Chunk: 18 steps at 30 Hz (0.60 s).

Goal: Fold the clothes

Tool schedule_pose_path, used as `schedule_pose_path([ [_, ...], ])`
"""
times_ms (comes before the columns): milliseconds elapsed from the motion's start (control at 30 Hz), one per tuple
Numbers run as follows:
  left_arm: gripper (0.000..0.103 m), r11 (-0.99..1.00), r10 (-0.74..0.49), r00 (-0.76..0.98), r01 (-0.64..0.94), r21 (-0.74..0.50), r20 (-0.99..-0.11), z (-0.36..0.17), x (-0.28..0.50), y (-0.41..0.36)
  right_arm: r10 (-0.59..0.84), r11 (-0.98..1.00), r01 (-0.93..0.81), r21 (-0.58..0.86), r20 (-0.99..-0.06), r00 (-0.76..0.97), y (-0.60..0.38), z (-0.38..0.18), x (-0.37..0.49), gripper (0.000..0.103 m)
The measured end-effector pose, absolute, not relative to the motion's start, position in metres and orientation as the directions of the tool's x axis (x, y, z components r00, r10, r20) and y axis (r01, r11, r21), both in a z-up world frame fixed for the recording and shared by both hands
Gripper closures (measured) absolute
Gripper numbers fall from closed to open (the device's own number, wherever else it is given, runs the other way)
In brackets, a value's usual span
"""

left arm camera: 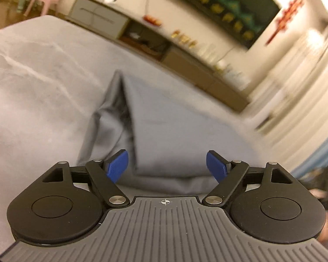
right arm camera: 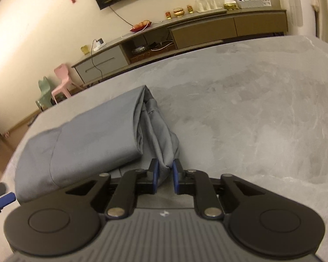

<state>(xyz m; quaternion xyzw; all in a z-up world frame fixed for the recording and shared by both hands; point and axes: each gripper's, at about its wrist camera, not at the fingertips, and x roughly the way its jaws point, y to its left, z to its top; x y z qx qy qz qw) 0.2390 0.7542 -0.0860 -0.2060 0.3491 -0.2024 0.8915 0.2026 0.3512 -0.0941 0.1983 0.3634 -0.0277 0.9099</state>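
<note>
The left gripper (left arm camera: 167, 167) is a matte black linkage on a ribbed grey body, with round steel pivot pins and blue textured pads; its jaws stand wide apart and grip nothing. Just ahead of it the grey garment (left arm camera: 177, 135) lies on the bed (left arm camera: 39, 91), whose pale grey cover looks soft and slightly napped, with faint brushed streaks. From this side the garment reads as a smooth, thin woven cloth folded into a flat panel with a rounded fold along its near edge, and a looser creased flap on its left rising to a point. The left wrist view is blurred toward its right side.

In the right wrist view the same garment (right arm camera: 91, 137) sits on the near left part of the bed (right arm camera: 262, 109), close to the mattress edge. Its main body is a neat, rounded-cornered rectangle with a faint seam line across it. On its right side a bunched, deeply wrinkled strip of the cloth runs down to the right gripper (right arm camera: 164, 178), whose blue pads are drawn nearly together and pinch that gathered end. A blue fingertip of the left gripper (right arm camera: 4, 199) shows at the far left edge.

Beyond the bed stands a long low cabinet (right arm camera: 207, 27) with flat brown and grey fronts, and two moulded plastic chairs, one pink (right arm camera: 62, 80) and one green (right arm camera: 44, 91)
</note>
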Motion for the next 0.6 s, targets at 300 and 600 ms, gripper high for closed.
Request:
schedule_pose_path([
  [300, 0.103, 0.799, -0.540, 0.647, 0.194, -0.569, -0.538, -0.088, 0.261, 0.779, 0.094, 0.913, 0.209, 0.351, -0.679, 0.728, 0.338, -0.099, 0.205, 0.096],
  [600, 0.103, 0.820, -0.571, 0.553, 0.346, -0.456, -0.607, -0.095, 0.251, 0.756, 0.012, 0.938, 0.234, 0.254, -0.701, 0.713, 0.340, -0.098, 0.206, 0.094],
])
